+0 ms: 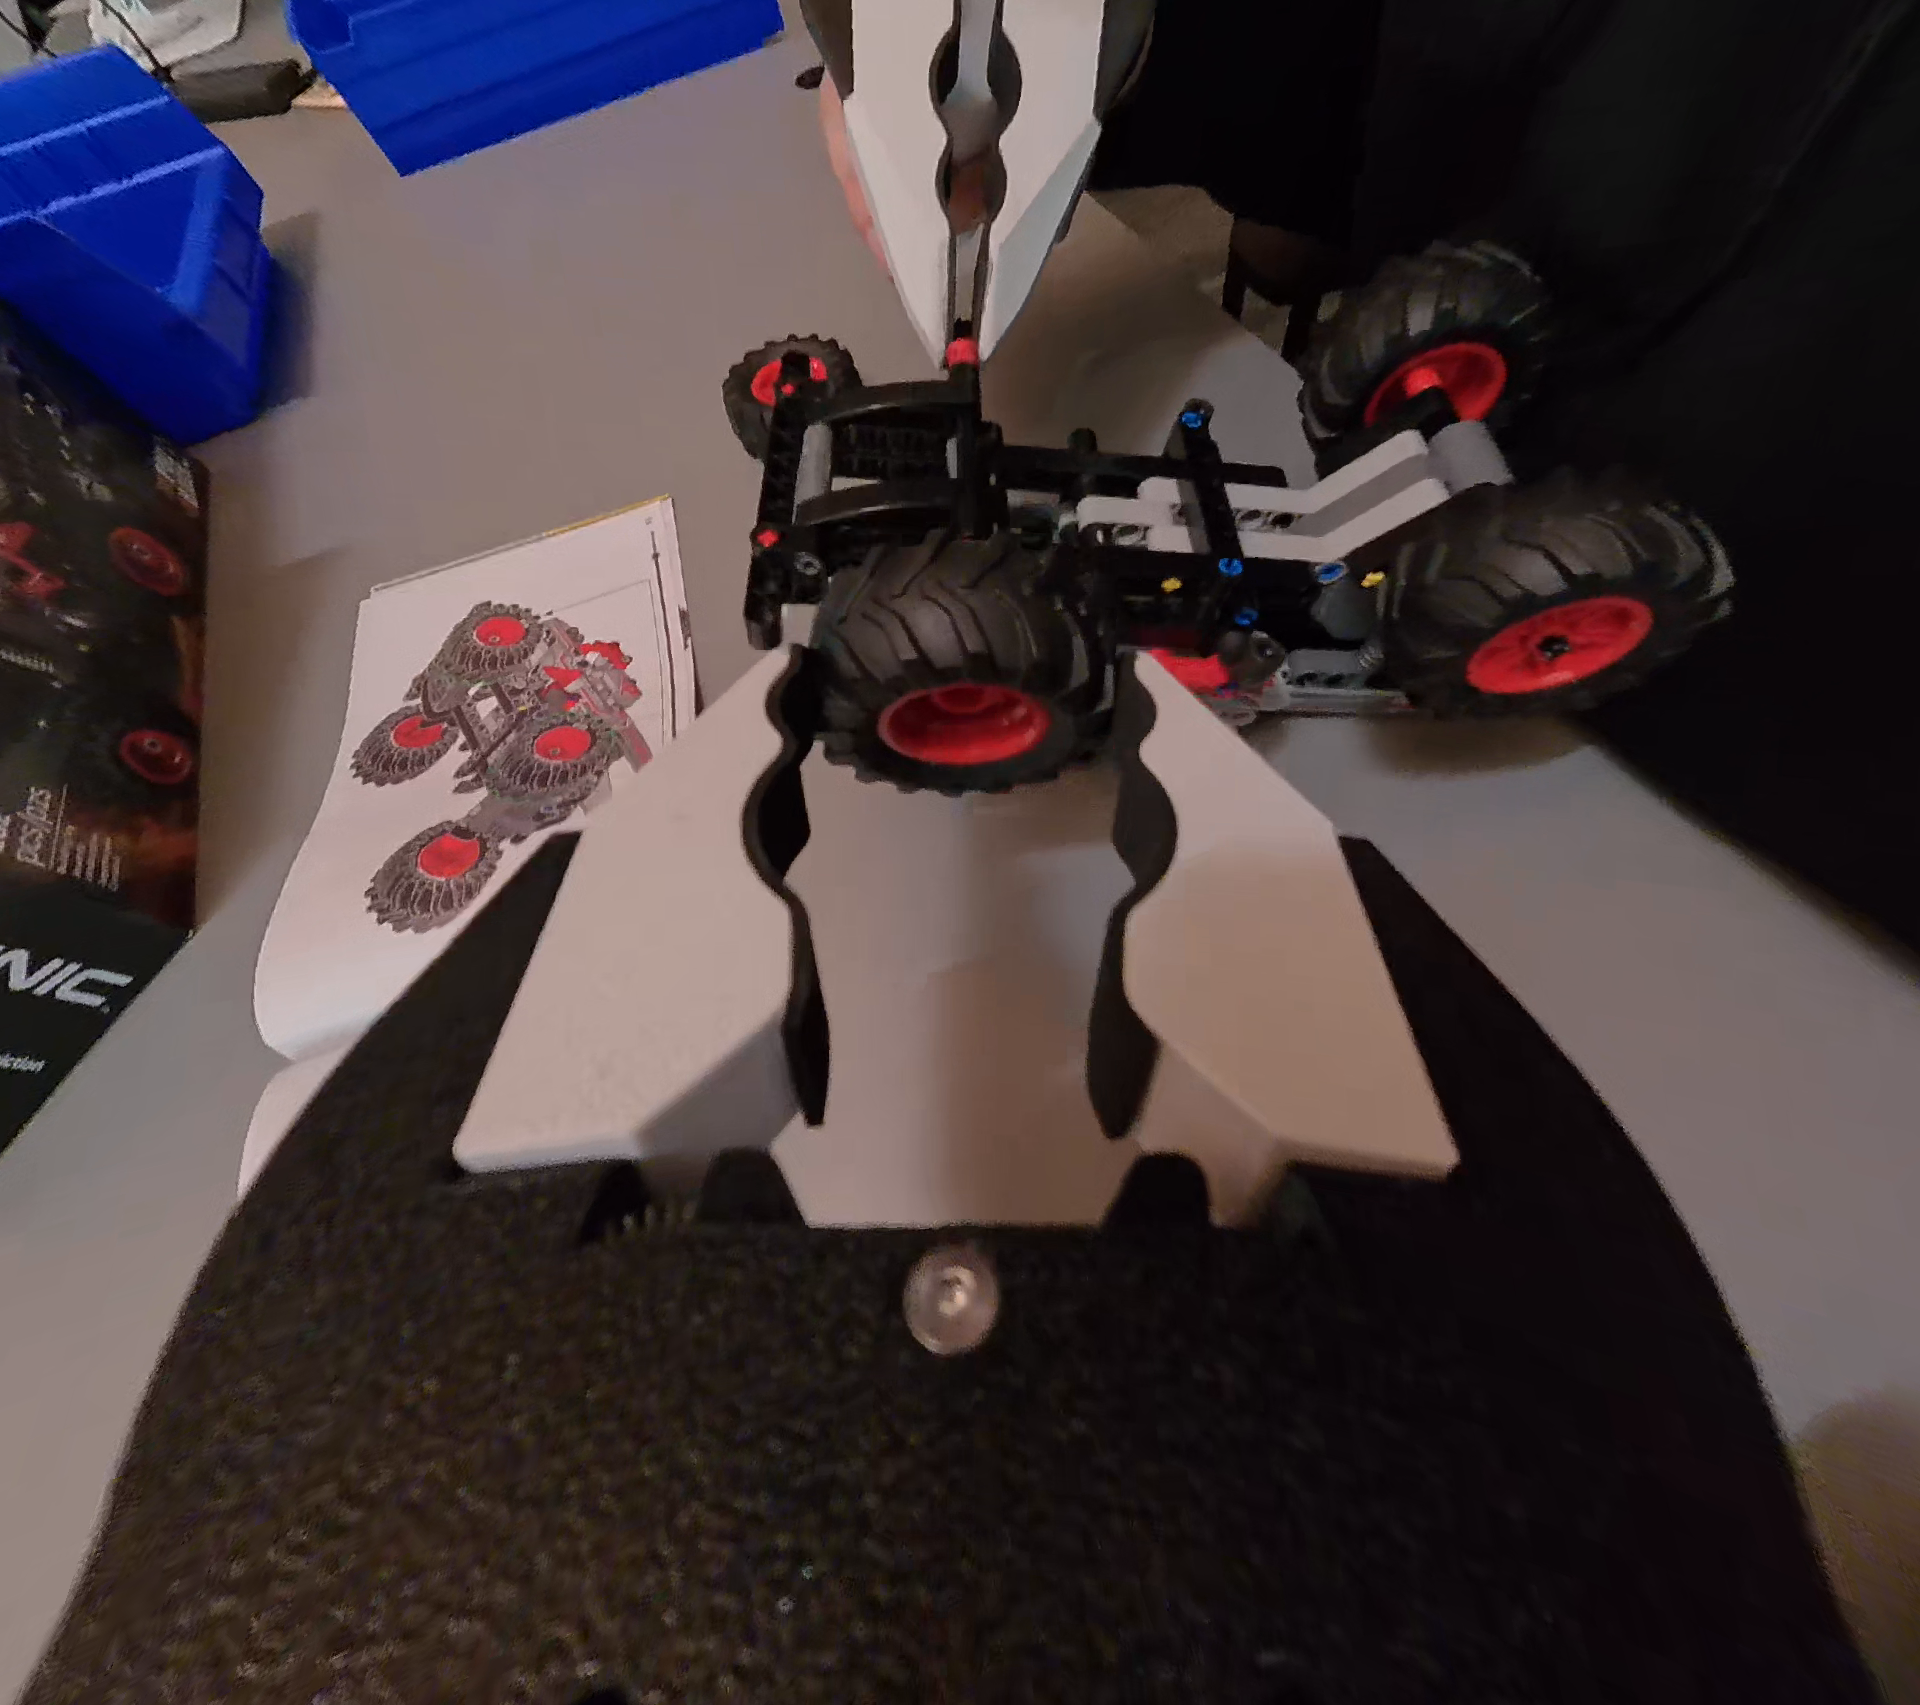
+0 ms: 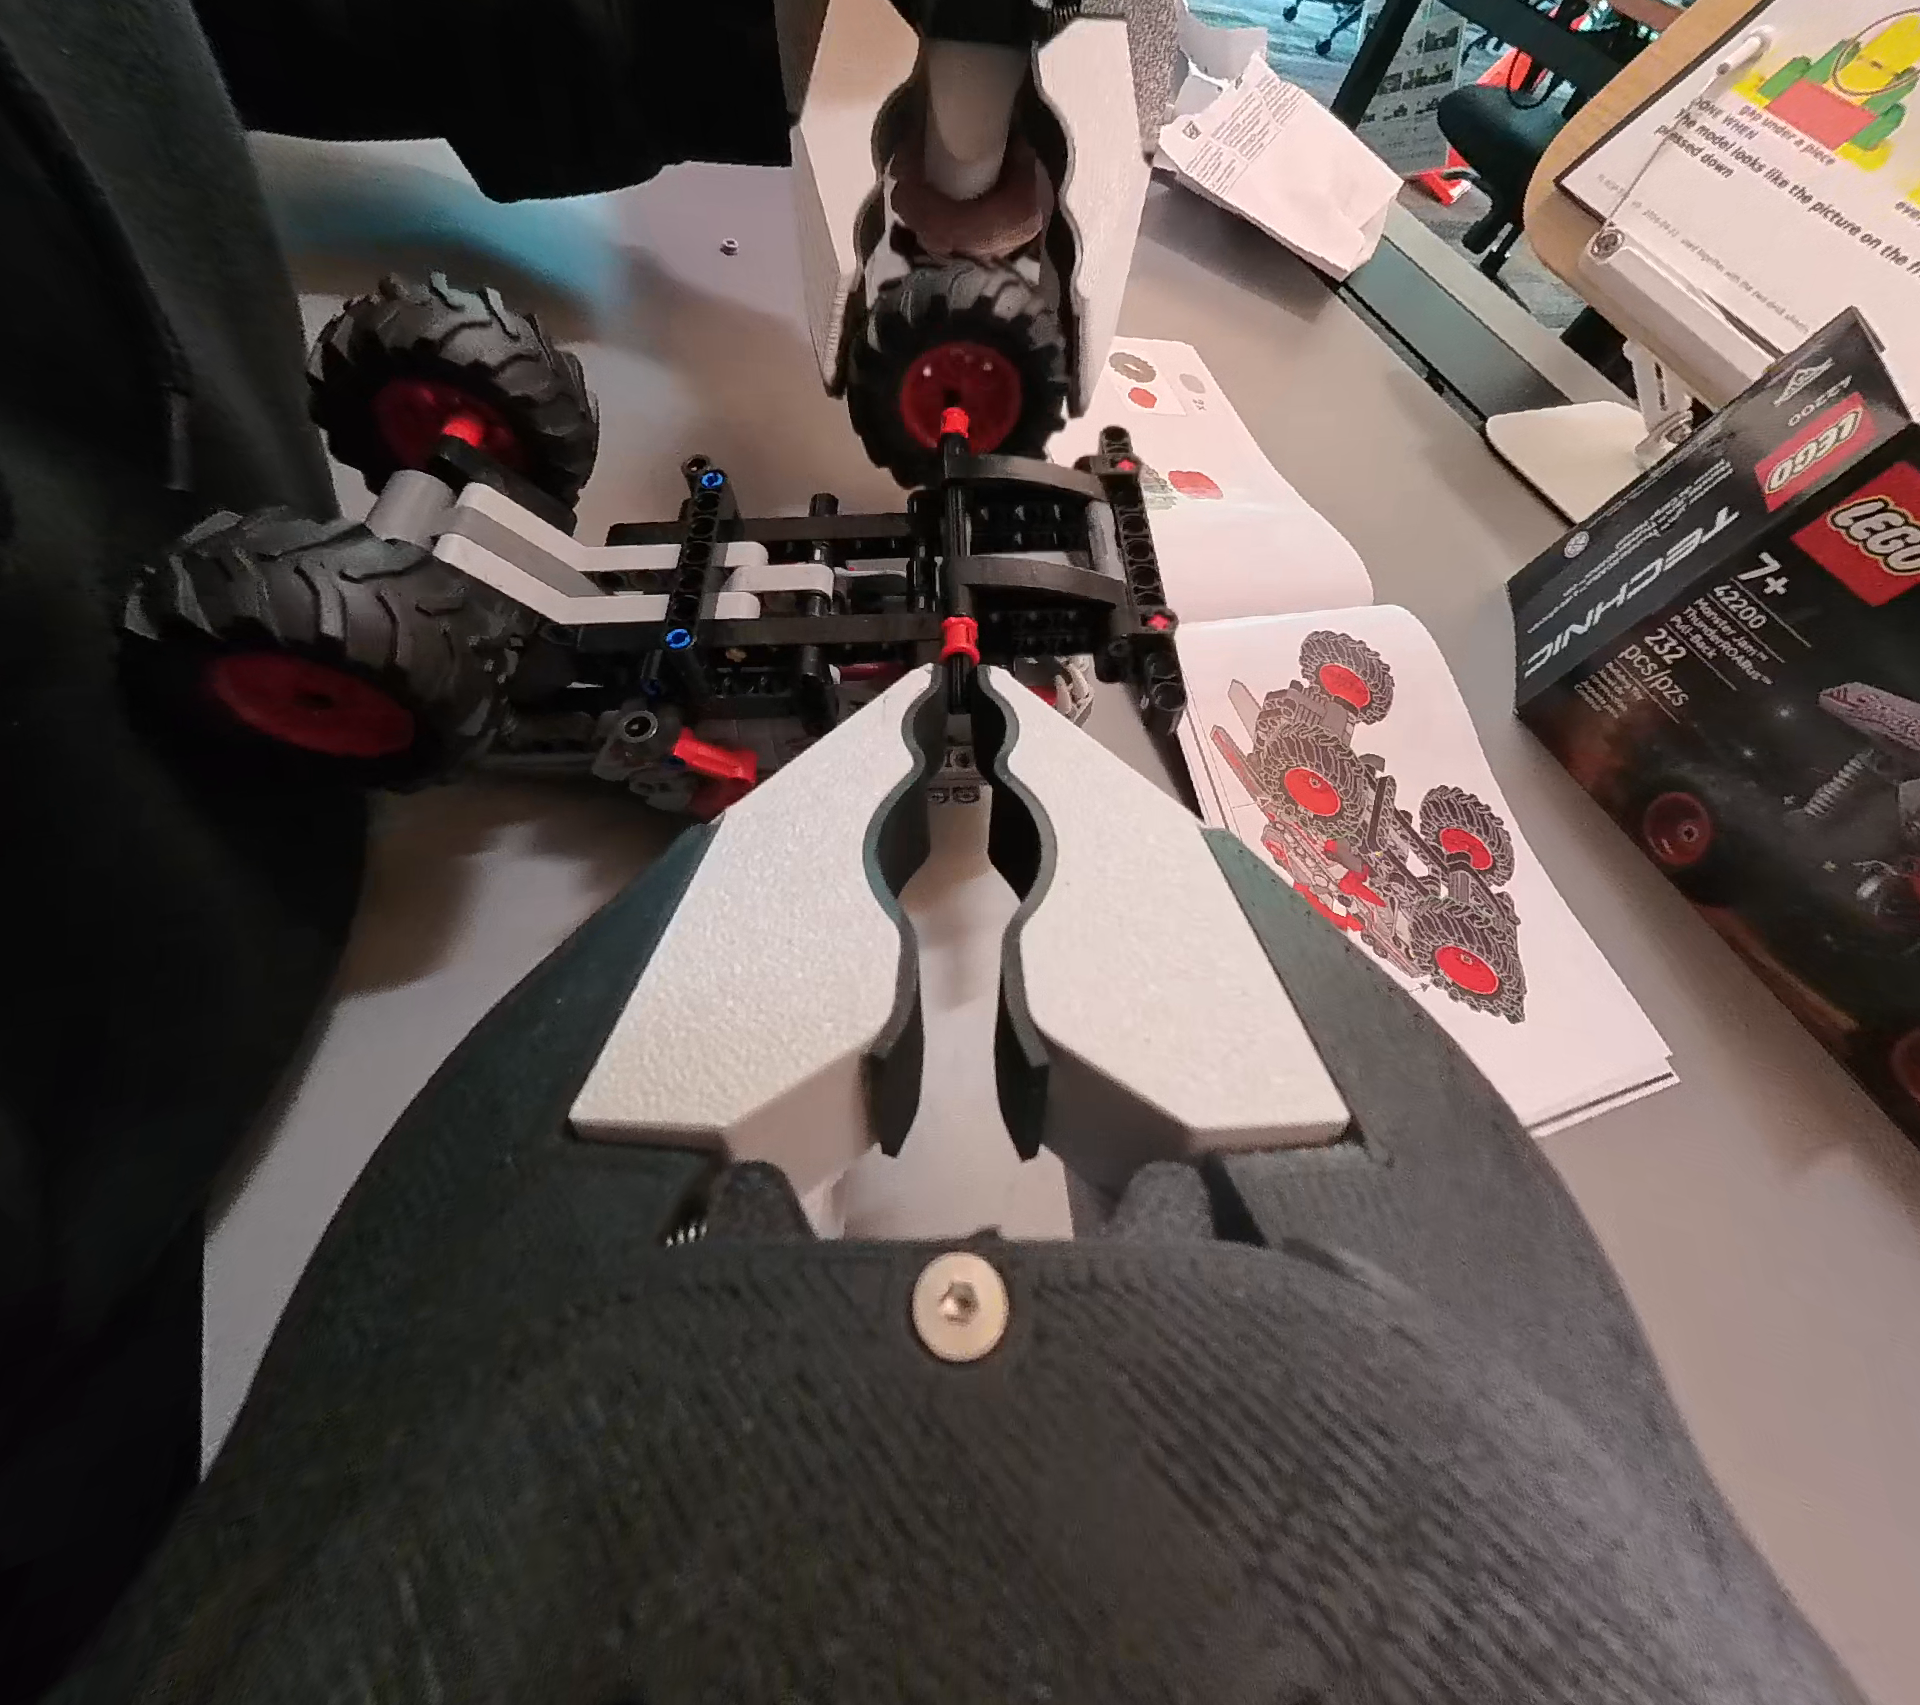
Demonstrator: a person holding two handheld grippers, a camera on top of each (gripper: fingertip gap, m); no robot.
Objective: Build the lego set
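While my left gripper [image 1: 961, 699] clamps a wheel [image 1: 961, 668], right gripper [image 2: 958, 699] pinches the black truck's [image 2: 831, 585] axle [image 2: 954, 668]; 3 red-hubbed tires on.

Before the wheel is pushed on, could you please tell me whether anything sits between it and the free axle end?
Nothing visible does. The wheel, held in the left gripper, has its red hub right at the red-tipped axle end. The right gripper pinches the axle's opposite end, clear of that path.
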